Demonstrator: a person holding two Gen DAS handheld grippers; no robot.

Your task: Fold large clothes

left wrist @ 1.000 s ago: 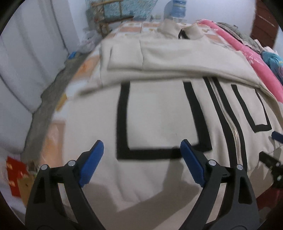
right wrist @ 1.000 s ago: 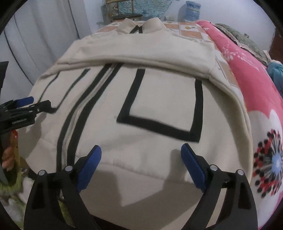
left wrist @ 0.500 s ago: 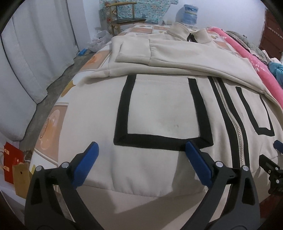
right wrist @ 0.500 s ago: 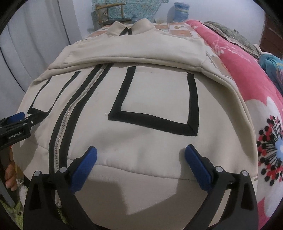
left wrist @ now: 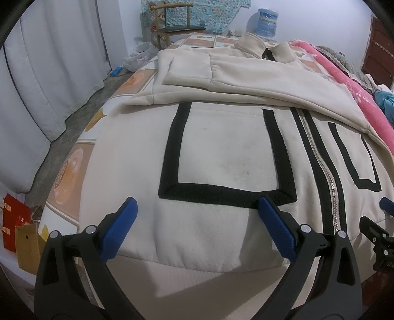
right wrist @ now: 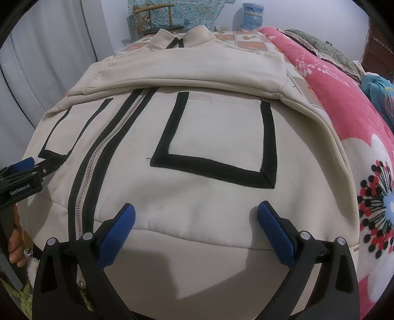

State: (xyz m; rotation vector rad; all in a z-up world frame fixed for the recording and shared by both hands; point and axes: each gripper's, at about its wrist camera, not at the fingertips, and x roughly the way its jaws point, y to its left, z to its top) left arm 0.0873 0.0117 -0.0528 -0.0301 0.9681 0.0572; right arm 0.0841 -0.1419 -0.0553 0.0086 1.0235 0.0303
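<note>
**Ana:** Both sets of jaws stand wide apart and hold nothing. The left gripper [left wrist: 197, 219] hangs over the hem on its side of the zip, the right gripper [right wrist: 196, 222] over the hem on the other side. Blue pads [left wrist: 117, 230] clear of the cloth, as far as I can tell.

**Ben:** And the garment?

**Ana:** A cream zip-up jacket [left wrist: 221, 152] with black trim, lying face up on the bed, hem nearest us, collar [right wrist: 182, 37] at the far end. Both sleeves [left wrist: 246, 81] are already folded in across the chest.

**Ben:** So the sleeve step looks done.

**Ana:** I judge so. What remains is the lengthwise fold — hem up toward the collar. That calls for each gripper to drop onto the ribbed hem band [right wrist: 209, 258], pinch it through both layers, then lift and carry together so the zipper [left wrist: 322, 167] stays straight.

**Ben:** Anything past the jacket?

**Ana:** Underneath, a bedsheet [left wrist: 73, 172] with orange squares; along the right side a pink floral blanket [right wrist: 344, 118]. Further off, grey curtains [left wrist: 49, 73] on the left, red bags [left wrist: 12, 221] on the floor, a wooden chair [left wrist: 177, 27] and a blue water jug [right wrist: 252, 14] by the far wall.
</note>
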